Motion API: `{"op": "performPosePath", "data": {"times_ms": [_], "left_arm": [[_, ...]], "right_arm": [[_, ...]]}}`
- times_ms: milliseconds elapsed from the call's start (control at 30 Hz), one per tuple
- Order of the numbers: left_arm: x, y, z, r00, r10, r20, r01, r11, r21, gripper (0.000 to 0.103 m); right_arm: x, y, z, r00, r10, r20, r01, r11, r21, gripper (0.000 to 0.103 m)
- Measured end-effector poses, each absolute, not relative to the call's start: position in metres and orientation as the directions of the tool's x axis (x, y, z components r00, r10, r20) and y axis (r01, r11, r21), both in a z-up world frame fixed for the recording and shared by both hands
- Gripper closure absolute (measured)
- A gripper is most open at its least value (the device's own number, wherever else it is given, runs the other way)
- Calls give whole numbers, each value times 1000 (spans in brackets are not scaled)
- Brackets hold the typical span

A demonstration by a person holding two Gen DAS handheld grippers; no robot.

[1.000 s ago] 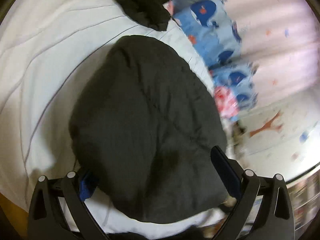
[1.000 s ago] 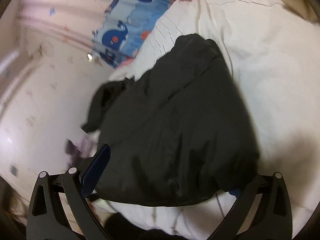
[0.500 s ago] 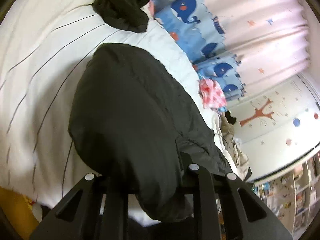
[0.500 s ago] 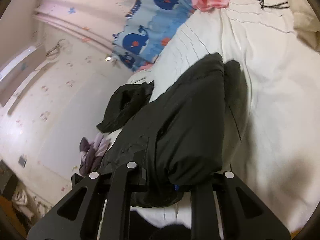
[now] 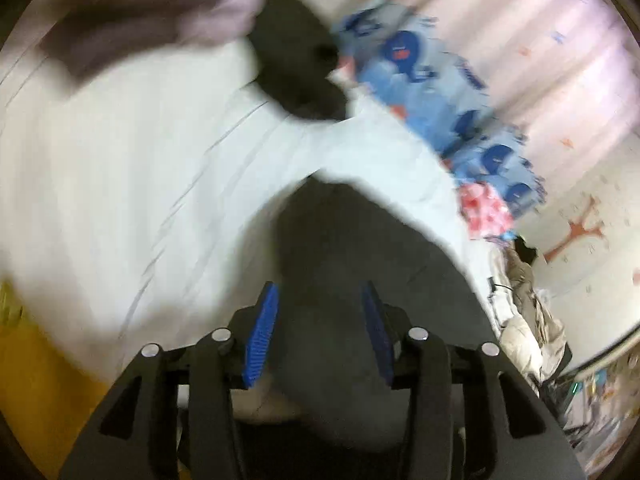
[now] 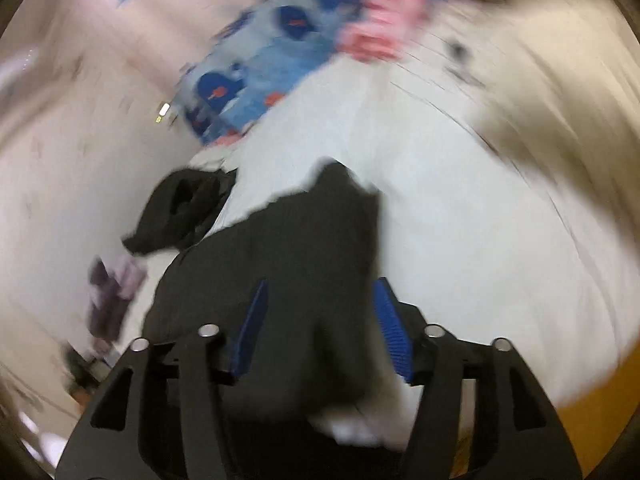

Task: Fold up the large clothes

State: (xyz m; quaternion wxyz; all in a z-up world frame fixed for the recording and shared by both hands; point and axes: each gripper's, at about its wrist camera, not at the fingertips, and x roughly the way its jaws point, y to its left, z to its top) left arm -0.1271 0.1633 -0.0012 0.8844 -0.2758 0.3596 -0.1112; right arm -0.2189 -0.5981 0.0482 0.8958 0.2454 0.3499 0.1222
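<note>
Both grippers' fingers (image 5: 262,336) (image 6: 390,328) spreading (dark jacket (image 5: 352,264) loosely between), white bedding (image 5: 132,168) open around

Both views are smeared by motion blur. In the left wrist view the garment (image 5: 360,280) is cut off at the bottom by the gripper (image 5: 320,332) body; whether the pads (image 5: 262,336) touch cloth can't be told. A purple-grey mass (image 5: 152,12) top left is too blurred to be identified. Shelf contents (image 5: 600,408) at lower right are too small to be read.

In the right wrist view the garment's near edge (image 6: 312,288) is hidden behind the gripper (image 6: 320,328). A tan streak (image 6: 560,100) at upper right and a purplish item (image 6: 108,296) at left are blurred beyond naming. A small dark object (image 6: 458,50) on the sheet (image 6: 460,220) can't be made out.
</note>
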Motion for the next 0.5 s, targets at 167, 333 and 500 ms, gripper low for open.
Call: {"op": "performPosePath", "data": {"times_ms": [167,333,500], "left_arm": [[-20,71,19,687,-467,-557,162,845,-509,33],[61,41,-39,607,-398,-688,72,889,-452,34],[67,58,-78,552,-432,-713,30,865,-501,39]], "right_arm": [[-80,-498,57,677,298,-673,-152,951,269,31],[2,-490,-38,530,197,-825,-43,978,206,29],[-1,-515,-43,508,241,-827,5,959,283,29]]}}
